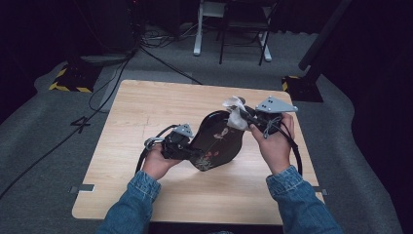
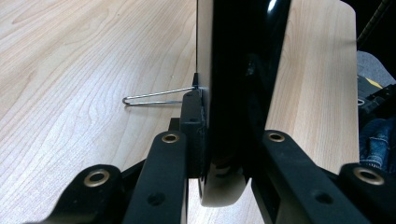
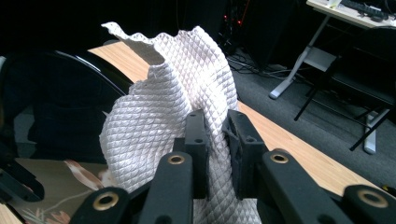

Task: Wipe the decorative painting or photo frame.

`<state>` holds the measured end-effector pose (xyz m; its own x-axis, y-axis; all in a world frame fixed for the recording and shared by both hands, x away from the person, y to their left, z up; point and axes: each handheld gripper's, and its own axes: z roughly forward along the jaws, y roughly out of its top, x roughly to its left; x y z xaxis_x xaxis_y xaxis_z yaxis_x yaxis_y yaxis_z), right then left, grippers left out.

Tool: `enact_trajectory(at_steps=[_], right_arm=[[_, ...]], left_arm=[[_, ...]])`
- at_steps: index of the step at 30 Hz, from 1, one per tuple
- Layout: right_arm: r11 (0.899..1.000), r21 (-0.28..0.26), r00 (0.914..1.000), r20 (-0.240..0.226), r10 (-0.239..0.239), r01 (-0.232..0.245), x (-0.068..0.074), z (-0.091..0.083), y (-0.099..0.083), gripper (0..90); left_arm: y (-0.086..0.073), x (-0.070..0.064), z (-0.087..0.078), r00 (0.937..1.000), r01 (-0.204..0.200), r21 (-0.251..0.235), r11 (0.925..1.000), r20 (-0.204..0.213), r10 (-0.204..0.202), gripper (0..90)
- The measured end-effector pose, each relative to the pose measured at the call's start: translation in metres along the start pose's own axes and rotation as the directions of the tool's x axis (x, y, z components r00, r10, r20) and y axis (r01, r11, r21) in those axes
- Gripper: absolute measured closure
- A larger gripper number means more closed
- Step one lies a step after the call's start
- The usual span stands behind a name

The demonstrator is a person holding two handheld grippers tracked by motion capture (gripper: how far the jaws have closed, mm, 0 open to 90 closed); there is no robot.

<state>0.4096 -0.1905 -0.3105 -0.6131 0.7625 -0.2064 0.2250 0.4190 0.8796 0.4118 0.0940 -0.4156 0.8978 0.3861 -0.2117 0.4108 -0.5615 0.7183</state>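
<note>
1. The left tool was clamped on the lower edge of a black lacquered tray, its two jaws pressed against opposite faces of the rim.
2. In the left gripper view the tray stood on edge between the jaws, running straight ahead of the tool, above the wooden counter.
3. A thin wire clip lay on the counter just to the left of the left tool's jaws, one end reaching the tray's edge.
4. The right tool was closed on a white quilted cloth, which bunched up out of the jaws.
5. In the right gripper view the cloth rose above and to the left of the jaws, resting against the tray's glossy face.
6. The tray was held tilted above the counter, between the two tools, its floral pattern facing the right tool.
</note>
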Motion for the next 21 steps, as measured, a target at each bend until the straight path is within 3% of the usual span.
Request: enact_trajectory(at_steps=[21], right_arm=[[0.999, 0.053, 0.9991, 0.041, 0.011, -0.013, -0.014, 0.000, -0.020, 79.5]], left_arm=[[0.000, 0.000, 0.000, 1.0000, 0.001, -0.001, 1.0000, 0.001, -0.001, 79.6]])
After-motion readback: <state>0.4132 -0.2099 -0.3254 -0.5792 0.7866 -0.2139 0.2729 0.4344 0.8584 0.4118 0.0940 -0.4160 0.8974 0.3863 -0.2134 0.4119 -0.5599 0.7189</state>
